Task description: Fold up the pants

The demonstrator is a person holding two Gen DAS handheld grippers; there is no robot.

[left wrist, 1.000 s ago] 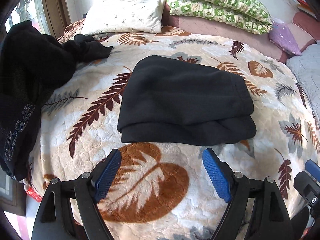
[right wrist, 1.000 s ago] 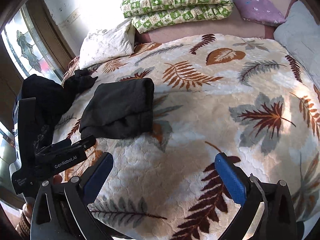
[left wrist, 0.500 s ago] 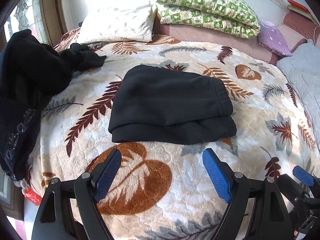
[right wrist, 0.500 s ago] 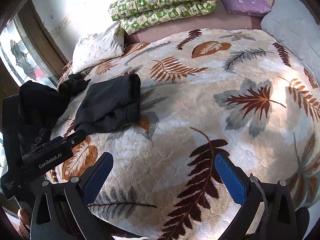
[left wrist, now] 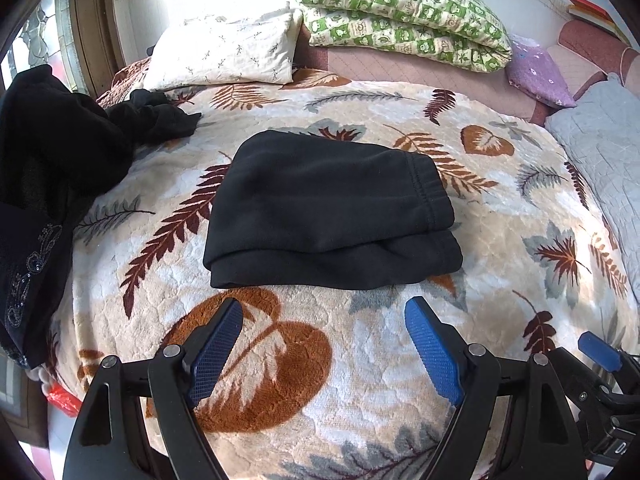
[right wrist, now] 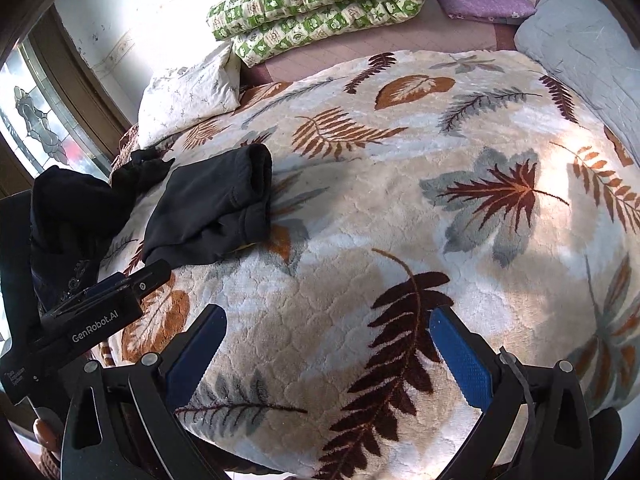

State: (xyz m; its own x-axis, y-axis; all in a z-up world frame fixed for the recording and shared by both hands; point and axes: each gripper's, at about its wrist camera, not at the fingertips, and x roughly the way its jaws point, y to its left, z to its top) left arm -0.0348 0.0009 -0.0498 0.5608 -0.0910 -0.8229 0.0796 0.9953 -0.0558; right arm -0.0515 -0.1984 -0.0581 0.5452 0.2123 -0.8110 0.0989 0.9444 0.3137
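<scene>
Pants lie folded on the leaf-print blanket at twelve o'clock from my left gripper, whose fingers are spread and empty; my right gripper is spread too, with the pants at ten o'clock, well apart.

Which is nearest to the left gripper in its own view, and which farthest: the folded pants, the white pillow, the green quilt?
From the left gripper:
1. Folded pants, straight ahead on the blanket.
2. White pillow, far left.
3. Green quilt, at the back, right of the pillow.
</scene>
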